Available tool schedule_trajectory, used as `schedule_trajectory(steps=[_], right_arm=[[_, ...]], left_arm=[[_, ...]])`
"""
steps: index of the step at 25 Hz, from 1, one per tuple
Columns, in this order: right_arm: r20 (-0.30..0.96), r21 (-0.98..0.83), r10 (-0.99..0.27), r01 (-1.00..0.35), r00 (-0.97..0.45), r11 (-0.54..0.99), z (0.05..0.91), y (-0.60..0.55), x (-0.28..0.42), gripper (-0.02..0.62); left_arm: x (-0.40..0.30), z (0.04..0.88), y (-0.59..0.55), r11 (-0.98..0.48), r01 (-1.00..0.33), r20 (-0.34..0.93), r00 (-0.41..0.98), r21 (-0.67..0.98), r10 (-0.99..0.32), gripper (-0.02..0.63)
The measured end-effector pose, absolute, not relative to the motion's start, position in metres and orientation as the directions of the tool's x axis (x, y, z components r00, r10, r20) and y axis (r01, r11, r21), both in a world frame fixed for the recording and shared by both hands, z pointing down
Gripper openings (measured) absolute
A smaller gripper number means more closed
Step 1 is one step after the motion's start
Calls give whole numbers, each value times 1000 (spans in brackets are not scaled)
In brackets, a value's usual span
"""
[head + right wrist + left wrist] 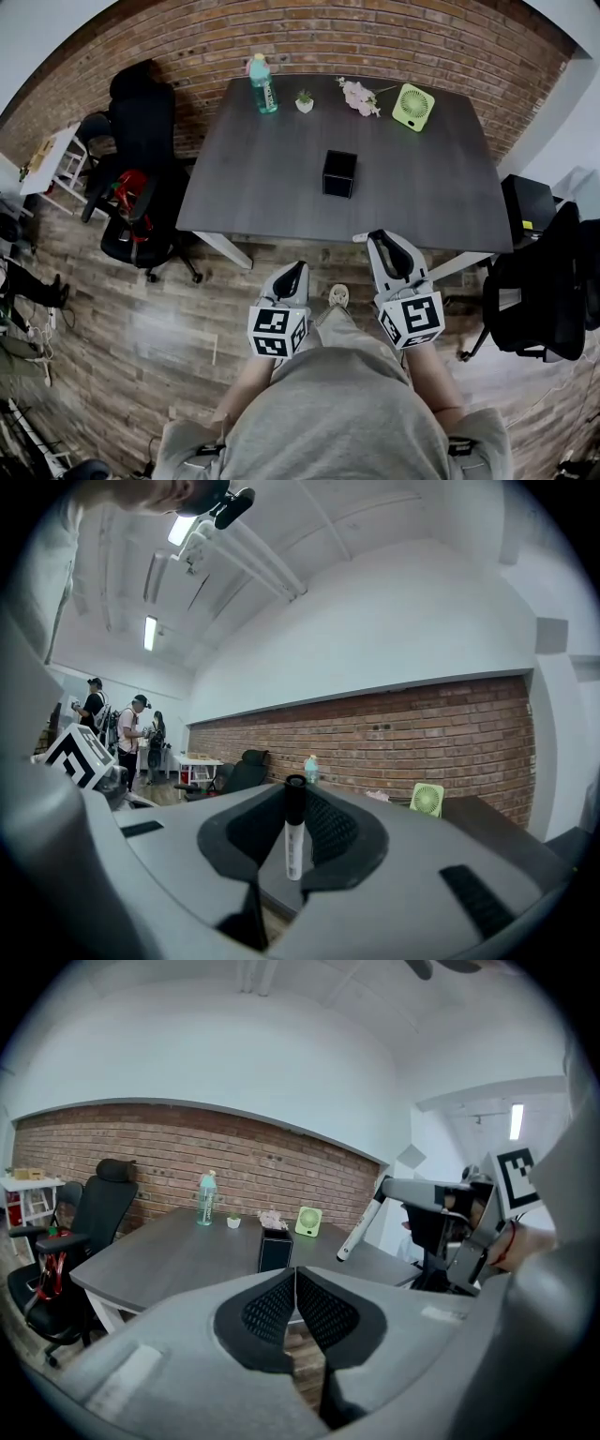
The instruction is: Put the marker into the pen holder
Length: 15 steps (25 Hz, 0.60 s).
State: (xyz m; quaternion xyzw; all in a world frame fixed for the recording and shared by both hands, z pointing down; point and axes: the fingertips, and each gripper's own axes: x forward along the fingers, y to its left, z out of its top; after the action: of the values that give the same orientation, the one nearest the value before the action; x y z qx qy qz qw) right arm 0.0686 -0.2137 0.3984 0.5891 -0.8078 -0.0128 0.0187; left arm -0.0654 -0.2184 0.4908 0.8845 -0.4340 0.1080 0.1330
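Note:
The black square pen holder (338,173) stands near the middle of the dark grey table (262,178); it also shows in the left gripper view (275,1250). My right gripper (380,238) hovers just off the table's near edge. It is shut on a white marker (293,832) with a black cap, held upright between the pads. The marker (362,1226) also appears at a slant in the left gripper view, sticking out of the right gripper (386,1188). My left gripper (300,266) is lower, over the floor in front of the table, its pads (274,1309) pressed together with nothing in them.
At the table's far edge stand a green bottle (262,84), a small potted plant (305,101), pink flowers (361,97) and a green fan (412,106). Black office chairs (141,197) stand at the left, another chair (539,281) at the right. Several people (112,724) stand far off.

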Motion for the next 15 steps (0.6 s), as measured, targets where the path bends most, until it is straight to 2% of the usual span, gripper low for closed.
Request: schedule_trajectory(steps=[15], right_arm=[[17, 52, -948, -946, -318, 318, 383, -335, 101, 66]], left_arm=[[-34, 475, -330, -572, -807, 302, 587, 147, -751, 18]])
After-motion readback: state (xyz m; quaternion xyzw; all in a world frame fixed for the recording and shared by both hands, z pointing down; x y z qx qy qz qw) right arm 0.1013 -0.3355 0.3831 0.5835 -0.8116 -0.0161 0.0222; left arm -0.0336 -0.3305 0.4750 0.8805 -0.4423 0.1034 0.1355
